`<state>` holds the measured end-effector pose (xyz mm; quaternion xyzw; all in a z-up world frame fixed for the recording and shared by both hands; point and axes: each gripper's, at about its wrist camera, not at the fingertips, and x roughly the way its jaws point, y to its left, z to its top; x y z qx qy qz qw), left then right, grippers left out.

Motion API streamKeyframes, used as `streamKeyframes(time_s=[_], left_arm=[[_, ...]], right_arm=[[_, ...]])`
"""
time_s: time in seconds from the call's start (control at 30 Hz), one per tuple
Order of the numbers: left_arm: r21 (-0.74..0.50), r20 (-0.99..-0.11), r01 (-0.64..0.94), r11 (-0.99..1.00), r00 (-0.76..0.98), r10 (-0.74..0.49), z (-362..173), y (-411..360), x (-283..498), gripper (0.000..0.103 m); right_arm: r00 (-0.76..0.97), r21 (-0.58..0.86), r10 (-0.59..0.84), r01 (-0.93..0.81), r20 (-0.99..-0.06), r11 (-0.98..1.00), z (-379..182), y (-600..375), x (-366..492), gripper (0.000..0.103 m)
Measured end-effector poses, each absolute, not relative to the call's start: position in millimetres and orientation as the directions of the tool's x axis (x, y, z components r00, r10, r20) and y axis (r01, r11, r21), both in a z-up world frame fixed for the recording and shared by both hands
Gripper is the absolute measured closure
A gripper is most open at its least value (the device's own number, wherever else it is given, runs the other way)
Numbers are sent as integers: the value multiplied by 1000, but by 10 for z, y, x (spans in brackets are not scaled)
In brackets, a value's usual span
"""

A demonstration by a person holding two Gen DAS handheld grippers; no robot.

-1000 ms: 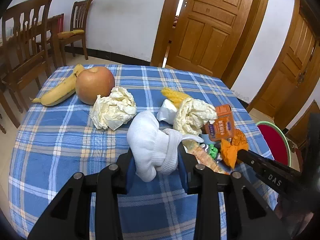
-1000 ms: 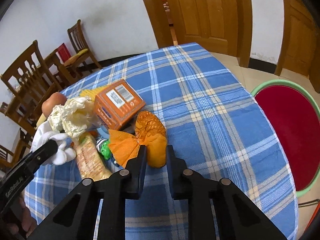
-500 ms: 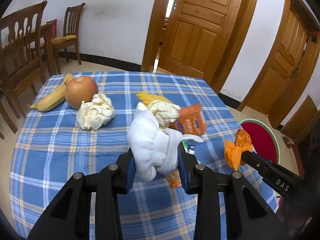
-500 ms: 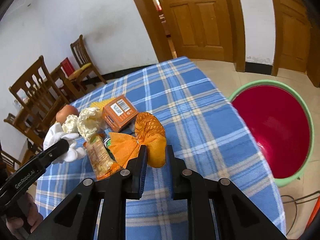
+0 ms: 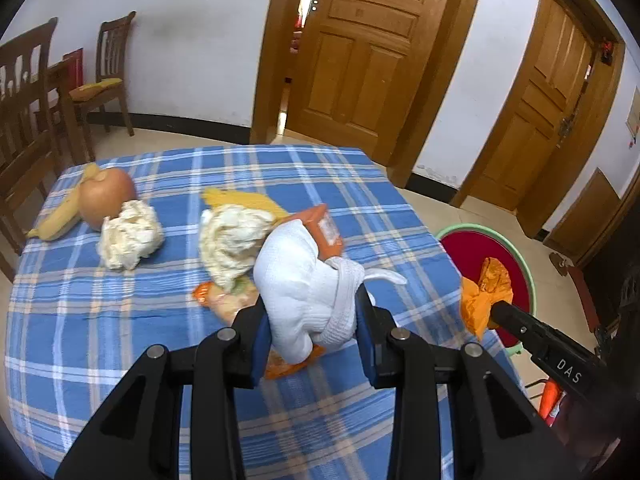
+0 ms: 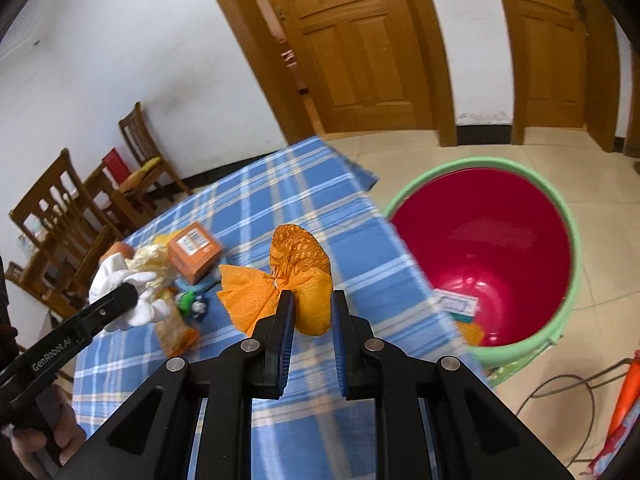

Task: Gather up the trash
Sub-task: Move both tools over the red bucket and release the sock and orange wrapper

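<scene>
Trash now rides off the bench: my left claw (image 5: 310, 322) grips white cloth (image 5: 308, 280), my right claw (image 6: 311, 312) orange wrapper (image 6: 296, 276), nearing the bin (image 6: 568, 240).

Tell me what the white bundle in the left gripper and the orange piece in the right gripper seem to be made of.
White bundle: probably soft knitted cloth, matte, with a ribbed weave and rolled folds. Orange piece: likely thin crinkled mesh or nonwoven wrap, with a fine dotted texture; the exact material is unclear.

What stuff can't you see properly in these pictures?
- Left wrist view: the yellow banana is partly hidden behind the round brown apple.
- Right wrist view: the small white label inside the red bucket with a green rim is too small and blurred to read.
- The table's near edge is hidden by both grippers.
</scene>
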<state>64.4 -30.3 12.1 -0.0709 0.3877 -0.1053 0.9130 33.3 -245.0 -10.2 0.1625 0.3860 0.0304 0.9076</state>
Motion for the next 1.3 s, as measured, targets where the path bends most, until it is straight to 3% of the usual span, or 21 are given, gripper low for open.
streamKeyframes(time_s=[0.83, 1.03, 1.17, 1.3], left_arm=[[-182, -693, 315, 931, 631, -349, 113, -1377, 961, 66], [-174, -706, 355, 919, 606, -367, 35, -1605, 1013, 66], [-173, -712, 375, 911, 592, -379, 6, -1741, 1028, 66], [-165, -713, 396, 903, 584, -387, -8, -1867, 1035, 66]], right_arm=[[676, 292, 1, 317, -737, 902, -411, -3454, 210, 85], [661, 288, -16, 349, -750, 892, -479, -3605, 188, 82], [663, 300, -12, 355, -749, 885, -504, -3663, 172, 72], [664, 299, -19, 361, -747, 883, -508, -3709, 130, 71]])
